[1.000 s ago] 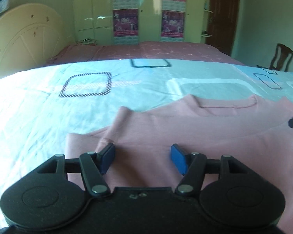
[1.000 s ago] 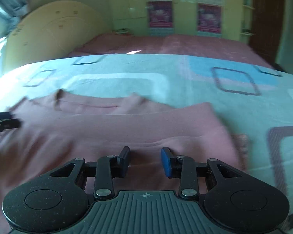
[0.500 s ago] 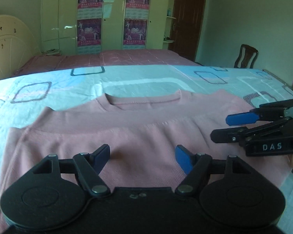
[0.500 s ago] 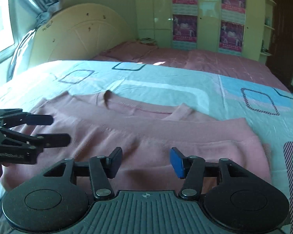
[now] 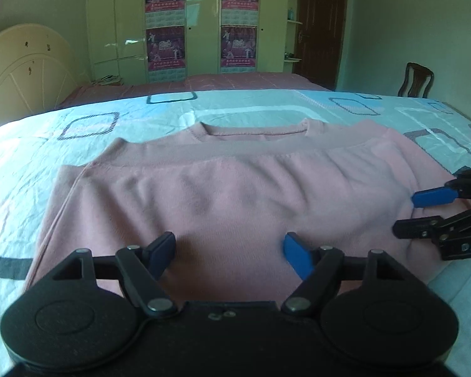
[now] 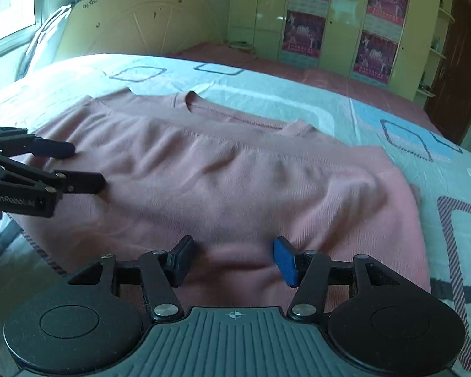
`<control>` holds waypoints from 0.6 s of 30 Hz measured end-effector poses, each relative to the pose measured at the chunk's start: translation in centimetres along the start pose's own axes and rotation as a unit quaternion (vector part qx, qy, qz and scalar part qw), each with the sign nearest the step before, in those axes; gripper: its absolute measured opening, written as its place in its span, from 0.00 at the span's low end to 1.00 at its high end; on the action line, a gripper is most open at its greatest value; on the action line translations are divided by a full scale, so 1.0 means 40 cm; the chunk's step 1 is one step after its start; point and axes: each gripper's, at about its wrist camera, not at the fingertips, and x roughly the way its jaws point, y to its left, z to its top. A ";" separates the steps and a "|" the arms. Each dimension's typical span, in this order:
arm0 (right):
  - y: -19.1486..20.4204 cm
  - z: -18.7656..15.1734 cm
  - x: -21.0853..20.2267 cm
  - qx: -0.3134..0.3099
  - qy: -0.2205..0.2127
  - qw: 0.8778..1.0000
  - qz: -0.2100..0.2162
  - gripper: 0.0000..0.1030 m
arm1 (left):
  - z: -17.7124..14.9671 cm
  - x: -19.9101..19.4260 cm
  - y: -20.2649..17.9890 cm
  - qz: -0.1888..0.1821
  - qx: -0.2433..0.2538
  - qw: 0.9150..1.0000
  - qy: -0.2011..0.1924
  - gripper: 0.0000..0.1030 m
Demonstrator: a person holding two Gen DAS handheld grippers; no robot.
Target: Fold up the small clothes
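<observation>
Sweater (image 5: 235, 188), pink, lies folded flat on the bed (image 5: 251, 110), neckline on its far side, folded hem band across just short of the neckline. Left gripper (image 5: 229, 251) hangs over the sweater's near edge, jaws spread, nothing between them. Right gripper (image 6: 232, 256) hangs over the sweater's near right part, jaws spread and holding nothing. Patterned sheet lies bare beyond the sweater's left, right and far edges. A chair (image 5: 416, 80) stands past the bed's far right corner.

Patterned bedsheet (image 5: 241, 106) – wardrobe w/ posters (image 5: 201, 22), chair (image 5: 416, 80) behind.
</observation>
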 end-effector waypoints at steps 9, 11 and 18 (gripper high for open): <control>-0.204 -0.171 -0.140 0.106 0.017 0.993 -0.048 0.53 | -0.086 -0.115 0.203 0.085 -0.049 0.995 -0.005 0.75; -0.192 -0.160 -0.159 0.102 0.013 0.993 -0.058 0.53 | -0.074 -0.132 0.189 0.094 -0.061 0.994 -0.005 0.72; 0.006 -0.063 -0.164 0.064 -0.039 0.997 0.007 0.53 | -0.038 -0.141 -0.054 0.014 -0.004 0.999 -0.034 0.72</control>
